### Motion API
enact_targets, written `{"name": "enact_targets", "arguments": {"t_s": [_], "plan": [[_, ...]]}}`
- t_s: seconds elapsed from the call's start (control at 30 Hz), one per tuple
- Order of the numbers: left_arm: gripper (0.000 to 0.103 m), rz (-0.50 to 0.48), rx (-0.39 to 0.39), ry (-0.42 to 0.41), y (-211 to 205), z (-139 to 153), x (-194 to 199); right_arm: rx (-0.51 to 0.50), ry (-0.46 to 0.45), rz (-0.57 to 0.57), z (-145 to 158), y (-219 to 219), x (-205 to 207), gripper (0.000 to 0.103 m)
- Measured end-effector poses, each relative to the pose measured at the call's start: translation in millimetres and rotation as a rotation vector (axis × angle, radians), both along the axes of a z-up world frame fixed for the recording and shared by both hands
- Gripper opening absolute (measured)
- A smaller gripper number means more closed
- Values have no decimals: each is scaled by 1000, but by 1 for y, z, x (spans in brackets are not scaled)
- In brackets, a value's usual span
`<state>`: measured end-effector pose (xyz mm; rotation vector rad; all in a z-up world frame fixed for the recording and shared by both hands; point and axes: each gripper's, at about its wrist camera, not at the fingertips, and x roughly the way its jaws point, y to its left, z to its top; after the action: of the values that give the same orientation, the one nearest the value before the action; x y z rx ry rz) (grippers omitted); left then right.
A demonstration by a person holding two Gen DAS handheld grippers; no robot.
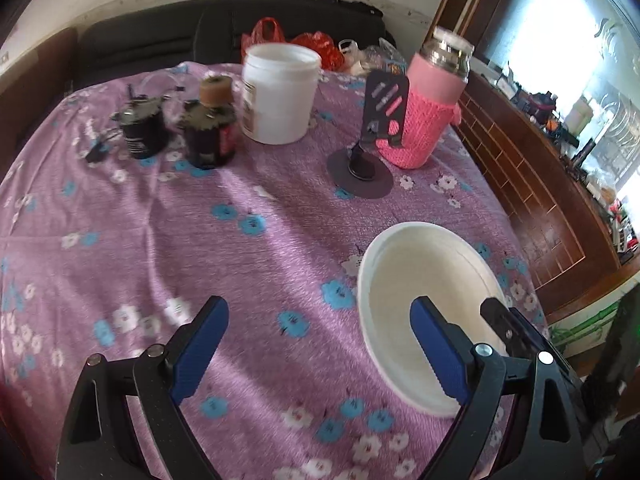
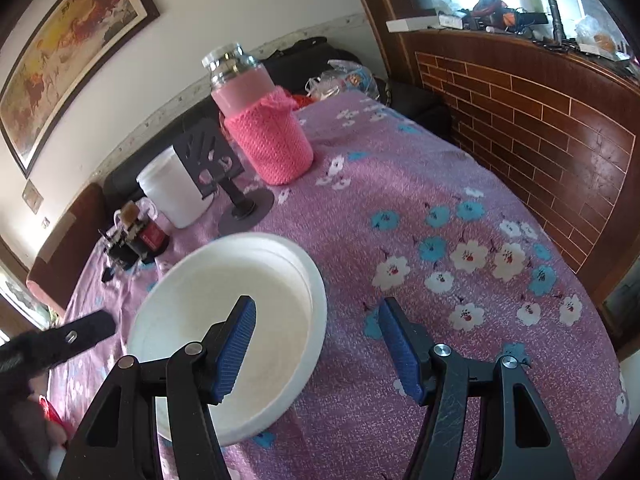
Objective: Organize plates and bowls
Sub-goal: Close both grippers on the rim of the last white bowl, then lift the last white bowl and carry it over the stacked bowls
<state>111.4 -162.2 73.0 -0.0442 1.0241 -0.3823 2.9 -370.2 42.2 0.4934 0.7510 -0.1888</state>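
A white bowl (image 1: 416,280) sits on the purple flowered tablecloth (image 1: 240,264) at the right front. My left gripper (image 1: 320,320) is open and empty above the cloth, its right finger over the bowl's near side. In the right wrist view the same bowl (image 2: 200,296) lies at lower left. My right gripper (image 2: 318,322) is open and straddles the bowl's right rim, left finger over the inside, right finger outside over the cloth. The right gripper's tip shows in the left wrist view (image 1: 512,328) beside the bowl. The left gripper's finger (image 2: 86,330) shows at the far left.
At the table's back stand a white plastic tub (image 1: 280,92), a pink knit-sleeved bottle (image 1: 432,100), a dark phone stand (image 1: 372,132) and two small dark jars (image 1: 208,136). A brick-patterned wooden counter (image 2: 520,112) runs along the right edge. A dark sofa lies behind.
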Motion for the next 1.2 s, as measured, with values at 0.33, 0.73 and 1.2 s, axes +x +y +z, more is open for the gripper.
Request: {"name": "enact_targets", "arguments": {"t_s": [0.33,0.73,1.2], "plan": [[67,-84,37,33,-40,-23,12,19,31,21,-8,1,5,67],[46,-84,65,77,-48,-42,13,63,72,47,-21,5,12,31],[15,-110,84,15,-50,-32,-5,91,37,74,-19,10,9,16]]}}
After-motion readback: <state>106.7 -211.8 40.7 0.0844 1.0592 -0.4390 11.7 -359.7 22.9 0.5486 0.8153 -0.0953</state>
